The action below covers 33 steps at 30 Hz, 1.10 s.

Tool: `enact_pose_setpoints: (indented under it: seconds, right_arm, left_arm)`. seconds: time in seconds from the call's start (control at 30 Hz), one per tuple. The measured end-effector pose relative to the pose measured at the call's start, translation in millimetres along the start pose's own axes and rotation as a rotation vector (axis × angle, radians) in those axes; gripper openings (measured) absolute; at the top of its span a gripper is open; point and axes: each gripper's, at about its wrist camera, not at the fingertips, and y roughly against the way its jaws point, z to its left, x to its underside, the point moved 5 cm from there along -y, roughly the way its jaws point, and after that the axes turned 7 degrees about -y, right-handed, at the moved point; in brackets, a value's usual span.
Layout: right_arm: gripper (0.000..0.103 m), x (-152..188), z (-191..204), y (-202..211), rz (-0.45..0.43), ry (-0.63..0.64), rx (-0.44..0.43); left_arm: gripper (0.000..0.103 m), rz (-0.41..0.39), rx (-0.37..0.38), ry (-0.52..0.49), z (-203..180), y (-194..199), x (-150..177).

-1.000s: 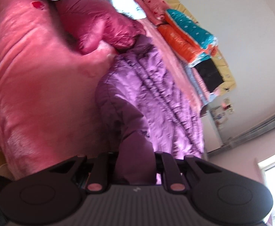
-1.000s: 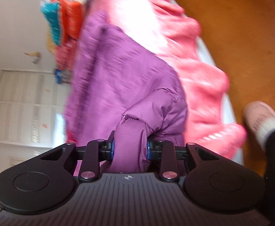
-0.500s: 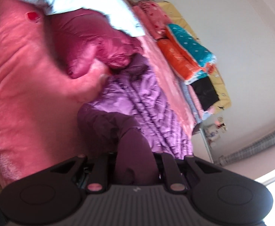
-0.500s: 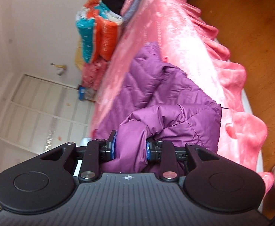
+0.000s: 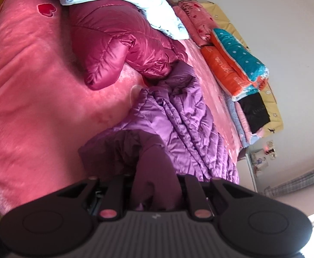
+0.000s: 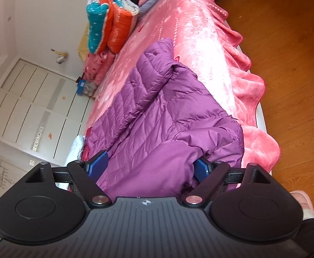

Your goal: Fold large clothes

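I had the purple coat (image 6: 157,116) lying on the pink bed (image 5: 32,90), just below the red jacket (image 5: 118,49) as my left camera showed it. My left claw (image 5: 154,185) was clamped together on a dark fold of the coat, and the cloth bulged between its fingers. My right claw (image 6: 148,169) was opening; its blue pads (image 6: 97,165) stood wide apart, with a thick part of the coat between them but not pressed.

I judged that the fold was only half made. The risk was on the right side: the coat was puffy and slippery, so the released part could spring back and undo the fold. It lay near the edge of the bed, above the wooden floor (image 6: 286,43), and it could slide down there. Also, if my left claw pulled further while the right one held nothing, the coat could drag across the bed and bunch against the red jacket.
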Motion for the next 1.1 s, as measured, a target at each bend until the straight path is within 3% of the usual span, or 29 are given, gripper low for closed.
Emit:
enact_pose_setpoints:
  seconds: [0.27, 0.5, 0.73, 0.8, 0.93, 1.1]
  right_arm:
    - [0.103, 21, 12, 15, 0.033, 0.221, 0.04]
    - [0.103, 60, 14, 14, 0.148, 0.492, 0.151]
    - [0.103, 75, 17, 31, 0.22, 0.589, 0.108]
    - [0.103, 81, 17, 36, 0.233, 0.647, 0.129]
    - [0.103, 92, 14, 36, 0.223, 0.759, 0.26]
    - [0.103, 85, 4, 7, 0.183, 0.74, 0.489]
  left_arm:
    - [0.013, -0.004, -0.08, 0.009, -7, -28, -13]
    - [0.013, -0.002, -0.119, 0.023, -4, -38, -18]
    - [0.013, 0.004, -0.145, 0.022, -1, -42, -22]
    - [0.013, 0.006, -0.149, 0.015, -2, -43, -22]
    - [0.013, 0.006, -0.156, 0.002, -4, -44, -21]
    - [0.013, 0.006, -0.157, 0.002, -3, -43, -21]
